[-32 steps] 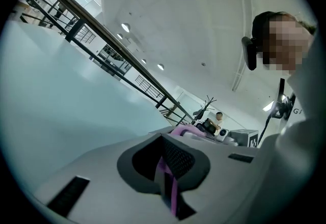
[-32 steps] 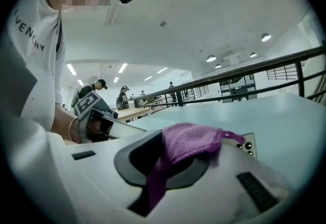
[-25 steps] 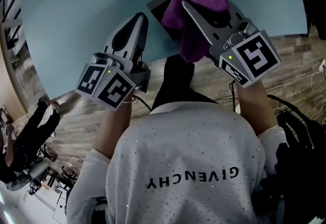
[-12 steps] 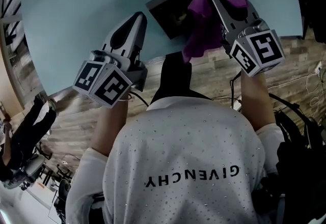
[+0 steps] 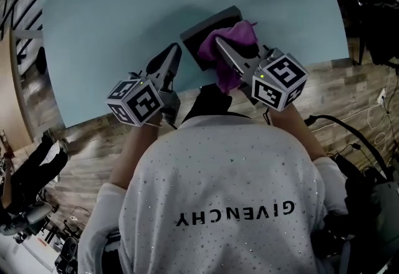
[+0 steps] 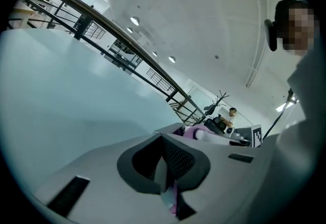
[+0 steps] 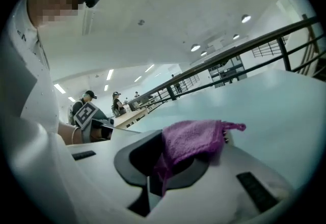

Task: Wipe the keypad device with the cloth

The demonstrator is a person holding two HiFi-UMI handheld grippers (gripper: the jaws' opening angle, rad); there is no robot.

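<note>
Tabletop (image 5: 124,17) — cloth (image 5: 225,45) (purple) over keypad device (image 5: 202,31)

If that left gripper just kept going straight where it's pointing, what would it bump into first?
Most likely the near corner of the keypad device, which shows just beyond the closed jaws of the left gripper. Depth is unclear; it might instead slide onto the blue table beside it.

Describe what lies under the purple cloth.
Under the cloth sits the dark keypad device on the table. Only its left part and far edge show. The rest, keys included, is covered by the cloth, which the right gripper clamps.
</note>
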